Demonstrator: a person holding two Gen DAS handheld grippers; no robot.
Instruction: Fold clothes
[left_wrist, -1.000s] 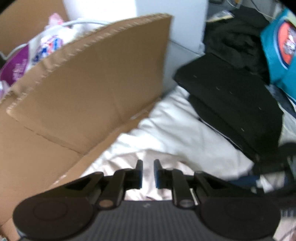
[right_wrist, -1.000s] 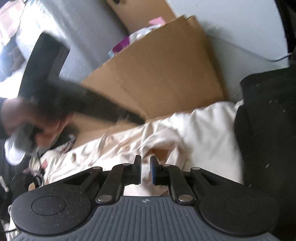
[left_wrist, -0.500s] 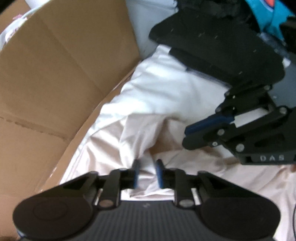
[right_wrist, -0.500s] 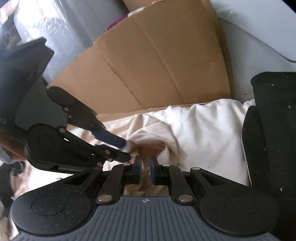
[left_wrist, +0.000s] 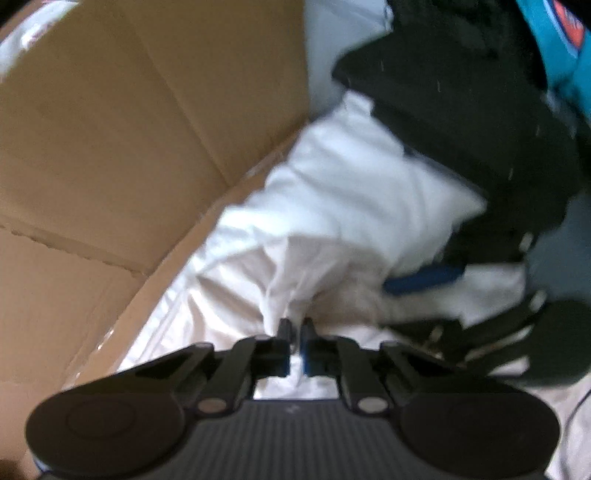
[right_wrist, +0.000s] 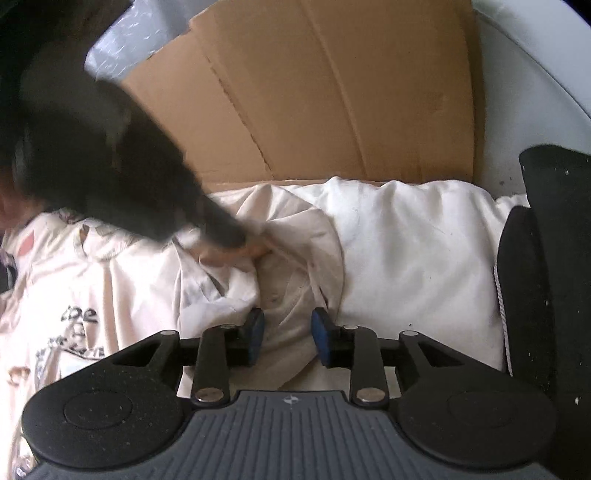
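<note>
One big flattened cardboard sheet (right_wrist: 332, 92) stands against the wall behind the clothes, and one stack of folded black garments (right_wrist: 546, 258) hems them in on the right. One cream shirt (right_wrist: 288, 266) lies rumpled on the white bedding (right_wrist: 417, 251) between them. The left gripper (left_wrist: 294, 334) is pinched closed on a ridge of it, while the right gripper (right_wrist: 288, 334) is opening, cloth lying loose between its pads.

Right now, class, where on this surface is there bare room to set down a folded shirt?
The smooth white cloth, bordered by the cardboard behind, the black stack on the right and the bunched cream shirt on the left, lies free. The shirt side is crowded: the left claw pinches a fold there.
</note>
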